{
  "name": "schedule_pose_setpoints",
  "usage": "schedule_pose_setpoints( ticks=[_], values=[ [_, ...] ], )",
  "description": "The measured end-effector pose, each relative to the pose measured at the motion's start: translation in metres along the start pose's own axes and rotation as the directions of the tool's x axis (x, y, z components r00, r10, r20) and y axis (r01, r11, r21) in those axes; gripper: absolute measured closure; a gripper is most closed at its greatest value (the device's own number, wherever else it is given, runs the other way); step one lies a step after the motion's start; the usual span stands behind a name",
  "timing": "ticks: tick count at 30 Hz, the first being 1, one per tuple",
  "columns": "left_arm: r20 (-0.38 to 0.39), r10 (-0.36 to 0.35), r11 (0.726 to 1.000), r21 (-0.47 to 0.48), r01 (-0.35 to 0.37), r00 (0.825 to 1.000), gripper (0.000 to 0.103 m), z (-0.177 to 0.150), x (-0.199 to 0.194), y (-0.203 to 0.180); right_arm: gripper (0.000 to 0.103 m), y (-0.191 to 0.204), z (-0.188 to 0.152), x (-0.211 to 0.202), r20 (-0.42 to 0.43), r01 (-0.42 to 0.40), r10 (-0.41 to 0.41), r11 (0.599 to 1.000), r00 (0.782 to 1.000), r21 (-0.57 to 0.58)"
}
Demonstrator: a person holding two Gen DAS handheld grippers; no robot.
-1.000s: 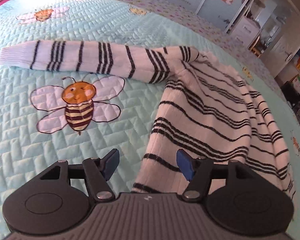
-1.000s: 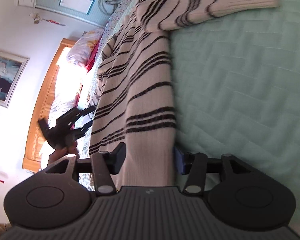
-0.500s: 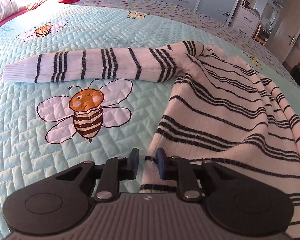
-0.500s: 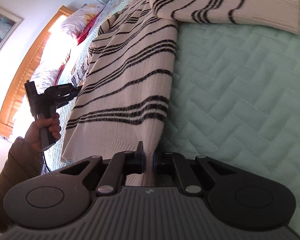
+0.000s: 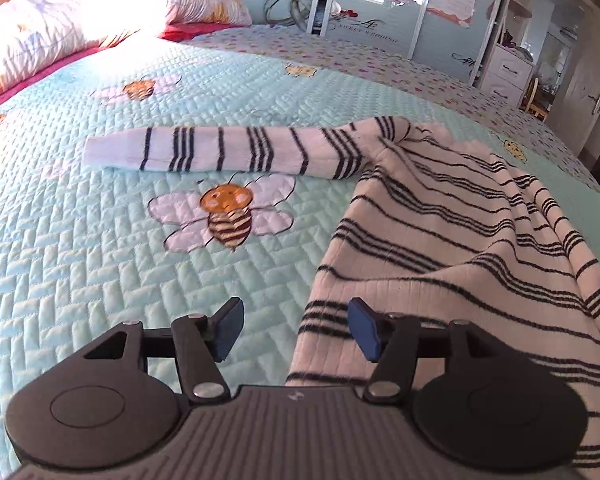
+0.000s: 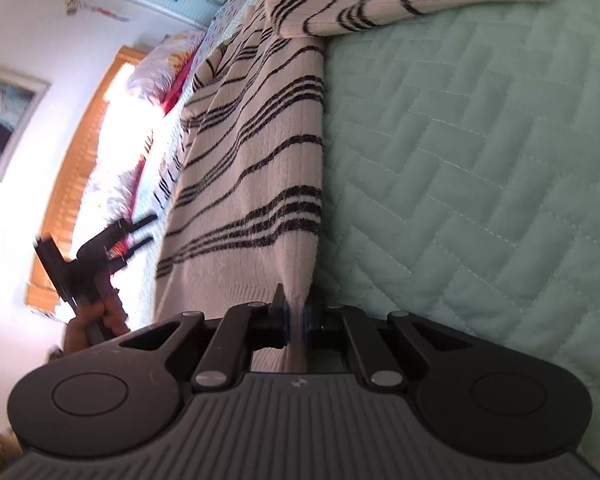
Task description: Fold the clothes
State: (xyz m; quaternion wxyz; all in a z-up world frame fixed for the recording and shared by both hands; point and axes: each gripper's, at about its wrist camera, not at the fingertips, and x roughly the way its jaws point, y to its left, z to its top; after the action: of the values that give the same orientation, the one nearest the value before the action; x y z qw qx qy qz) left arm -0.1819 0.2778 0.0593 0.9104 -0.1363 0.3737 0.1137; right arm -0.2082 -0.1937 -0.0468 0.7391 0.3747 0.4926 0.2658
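Two grippers: right gripper [image 6: 296, 326] pinches the white black-striped knit sweater's [image 6: 256, 168] hem; left gripper [image 5: 292, 330] hangs spread wide above it.

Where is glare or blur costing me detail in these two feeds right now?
Left wrist view: sunlight blows out the floral pillow; the white black-striped knit sweater and open left gripper stay sharp. Right wrist view: the wooden headboard area is washed out, the other handheld gripper is motion-blurred; the right gripper pinching the sweater hem is clear.
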Motion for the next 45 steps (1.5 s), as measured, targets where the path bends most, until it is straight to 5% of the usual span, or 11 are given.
schedule_pose_setpoints(
  ticks=[11,13,14,16,20,23,26,28,30,36,45],
  values=[
    [-0.117,-0.172,0.979,-0.129,0.157,0.978,0.038,-0.024,-0.001,0.023,0.096,-0.001,0.002,0.001,0.007,-0.023,0.023,0.999,1.000,0.030],
    [-0.131,-0.199,0.973,-0.143,0.180,0.971,0.050,-0.027,-0.001,0.022,0.098,0.006,0.000,0.003,0.011,0.010,-0.010,1.000,1.000,-0.015],
    [-0.138,-0.212,0.970,-0.149,0.191,0.967,0.064,-0.028,-0.001,0.022,0.097,0.010,0.000,0.004,0.013,0.028,-0.028,0.999,1.000,-0.043],
    [-0.152,-0.239,0.963,-0.163,0.214,0.959,0.069,-0.031,0.000,0.022,0.097,0.017,-0.001,0.005,0.010,0.051,-0.050,0.996,0.999,-0.079],
    [-0.167,-0.300,0.936,-0.243,0.256,0.939,0.044,-0.039,-0.001,0.028,0.093,0.001,0.005,0.007,0.005,-0.021,0.021,0.999,1.000,0.041],
    [-0.157,-0.354,0.885,-0.374,0.276,0.922,0.038,-0.049,-0.006,0.043,0.088,-0.010,0.010,0.013,0.016,-0.090,0.089,0.987,0.996,0.136],
    [-0.190,-0.347,0.909,-0.311,0.278,0.918,0.037,-0.053,-0.012,0.030,0.085,-0.008,0.016,0.025,0.025,-0.123,0.120,0.982,0.992,0.146],
    [-0.217,-0.365,0.915,-0.266,0.304,0.906,0.042,-0.053,-0.013,0.019,0.090,-0.006,0.019,0.033,0.018,-0.140,0.139,0.979,0.990,0.149],
    [-0.250,-0.384,0.910,-0.262,0.320,0.889,0.089,-0.054,-0.008,0.012,0.094,-0.002,0.020,0.037,0.016,-0.130,0.130,0.982,0.991,0.138],
    [-0.191,-0.327,0.933,-0.221,0.284,0.925,0.091,-0.051,-0.034,0.004,0.096,0.007,0.014,0.011,0.036,-0.149,0.146,0.985,0.989,0.081],
    [-0.078,-0.456,0.878,-0.200,0.434,0.886,0.092,-0.035,-0.101,-0.007,0.097,0.033,0.019,-0.032,0.056,-0.302,0.302,0.953,0.952,-0.002]
  ],
)
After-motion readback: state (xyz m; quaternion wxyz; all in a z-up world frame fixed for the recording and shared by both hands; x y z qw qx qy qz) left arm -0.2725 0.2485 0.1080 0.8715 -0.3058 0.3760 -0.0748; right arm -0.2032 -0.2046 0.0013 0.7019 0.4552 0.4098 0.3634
